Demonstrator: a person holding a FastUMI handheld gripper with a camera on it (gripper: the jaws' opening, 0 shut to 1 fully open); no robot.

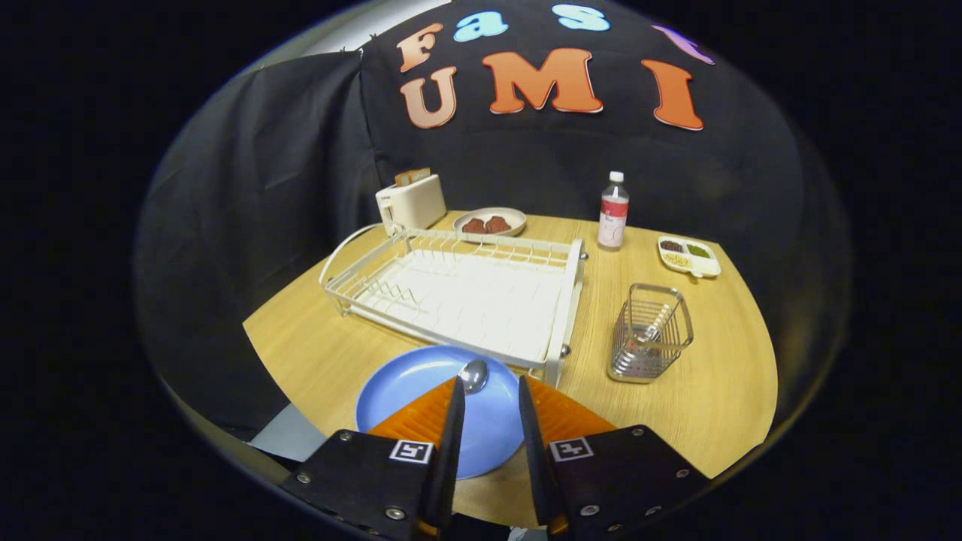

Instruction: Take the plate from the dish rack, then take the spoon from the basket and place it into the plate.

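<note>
Right now the gripper [488, 391] hangs over the near edge of the table [721, 391], its two fingers parted with a gap between them and nothing clamped. One blue plate [421, 391] lies flat on the wood just ahead of and under the fingers, out of the rack. One spoon [473, 374] rests in the plate, its bowl showing beside the tip of the left finger; whether that finger touches it I cannot tell. Beyond the plate sits one white wire rack [458, 289], nothing standing in it. To the right of the rack stands one wire basket [650, 342], apart from it. Further back there is one toaster [412, 201] with something poking out of its slot, and just beside it one pale dish [490, 220] holding two brown pieces. One bottle [613, 210] stands upright behind the rack's far right corner; it has a white cap and a red-and-white label whose writing is too small to make out. Right of the bottle lies one small divided tray [689, 255] with three fillings. Each finger mount carries one square black-and-white marker.
</note>
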